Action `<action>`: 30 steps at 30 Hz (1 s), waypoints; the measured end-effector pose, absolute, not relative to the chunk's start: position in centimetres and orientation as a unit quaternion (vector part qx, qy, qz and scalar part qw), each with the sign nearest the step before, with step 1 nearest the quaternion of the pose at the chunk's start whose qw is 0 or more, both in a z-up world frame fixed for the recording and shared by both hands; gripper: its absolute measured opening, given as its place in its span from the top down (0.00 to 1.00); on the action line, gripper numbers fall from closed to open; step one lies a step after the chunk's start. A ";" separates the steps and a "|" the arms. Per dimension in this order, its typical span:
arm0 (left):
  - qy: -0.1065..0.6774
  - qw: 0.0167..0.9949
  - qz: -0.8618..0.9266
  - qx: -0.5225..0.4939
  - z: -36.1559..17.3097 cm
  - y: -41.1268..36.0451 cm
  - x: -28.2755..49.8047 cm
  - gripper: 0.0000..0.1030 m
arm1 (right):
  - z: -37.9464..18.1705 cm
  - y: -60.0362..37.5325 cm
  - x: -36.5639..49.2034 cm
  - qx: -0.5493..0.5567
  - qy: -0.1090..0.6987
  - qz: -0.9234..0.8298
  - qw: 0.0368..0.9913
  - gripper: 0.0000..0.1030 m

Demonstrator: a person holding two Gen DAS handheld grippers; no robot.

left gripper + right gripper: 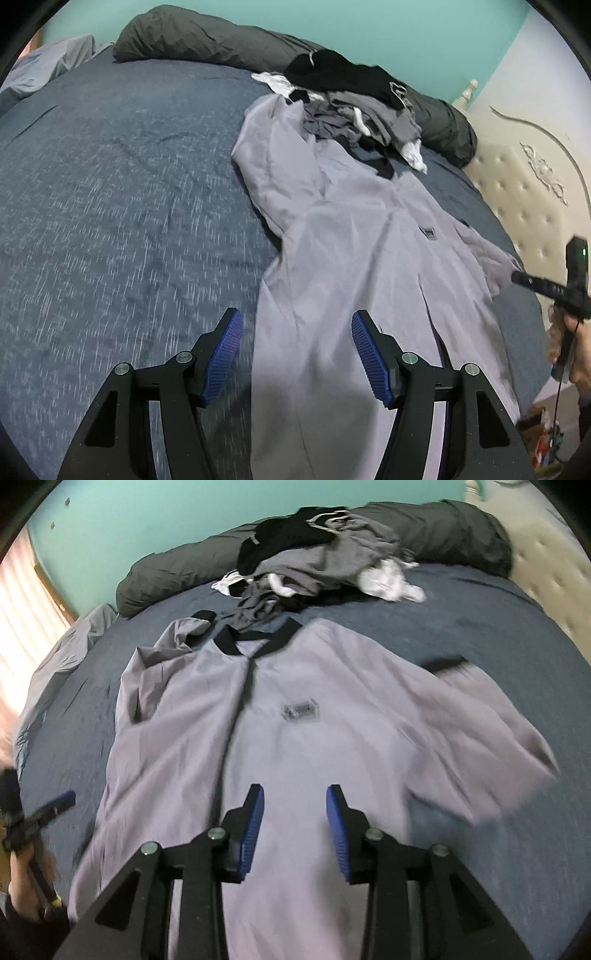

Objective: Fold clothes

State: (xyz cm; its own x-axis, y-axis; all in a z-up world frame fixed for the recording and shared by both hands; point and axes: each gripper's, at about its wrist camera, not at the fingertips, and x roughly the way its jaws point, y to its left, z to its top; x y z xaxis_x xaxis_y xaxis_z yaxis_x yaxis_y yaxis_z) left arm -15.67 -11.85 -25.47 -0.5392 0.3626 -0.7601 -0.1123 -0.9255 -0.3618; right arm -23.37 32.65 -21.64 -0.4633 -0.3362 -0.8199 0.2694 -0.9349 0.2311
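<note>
Right wrist view shows the lilac shirt [295,738] lying face up and mostly flat on the bed [480,635], its black collar [258,642] toward the far pile of clothes [317,565] and its hem toward the camera. So the long axis runs from the near edge of the bed away to the pile. One sleeve [491,720] is spread out to the side with its black cuff visible; the other sleeve [162,653] is bunched up beside the collar.

Both tools are released. The right gripper [294,825] hangs over the lower part of the shirt, jaws apart and nothing between them. The left gripper [297,354] is over the side edge of the shirt, jaws wide and also empty.

I judge that the spreading step is almost finished and the first fold is not yet made. The next move probably calls for smoothing the bunched sleeve, then taking the edge of the shirt and bringing it toward the middle line.
</note>
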 end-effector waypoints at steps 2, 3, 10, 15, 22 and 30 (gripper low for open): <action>-0.122 0.146 0.863 -0.468 -24.9 -11.6 -14.7 0.36 | -22.3 35.3 -21.5 0.498 -0.054 -0.847 0.179 0.56; -0.116 0.152 0.860 -0.472 -24.6 -11.5 -14.1 0.36 | -22.6 36.5 -20.5 0.503 -0.061 -0.843 0.179 0.56; -0.073 0.172 0.841 -0.507 -24.2 -10.8 -10.1 0.36 | -24.1 40.0 -13.4 0.526 -0.060 -0.829 0.180 0.55; -0.075 0.163 0.833 -0.523 -24.8 -11.5 -8.0 0.36 | -24.8 36.2 -10.1 0.538 -0.030 -0.814 0.218 0.55; -0.072 0.153 0.835 -0.524 -24.1 -12.8 -5.8 0.36 | -27.6 28.7 -8.5 0.577 0.010 -0.772 0.265 0.56; -0.072 0.143 0.841 -0.517 -23.2 -14.9 -4.2 0.36 | -31.2 24.8 -8.7 0.606 0.050 -0.753 0.249 0.64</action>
State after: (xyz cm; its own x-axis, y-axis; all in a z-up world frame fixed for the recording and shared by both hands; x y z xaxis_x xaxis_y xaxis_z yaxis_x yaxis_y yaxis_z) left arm -4.22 -14.89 -23.21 -0.4238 0.3159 -0.8489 -0.1661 -0.9484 -0.2700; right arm -8.71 24.84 -31.18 -0.1399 -0.3154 -0.9386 0.4361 -0.8706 0.2276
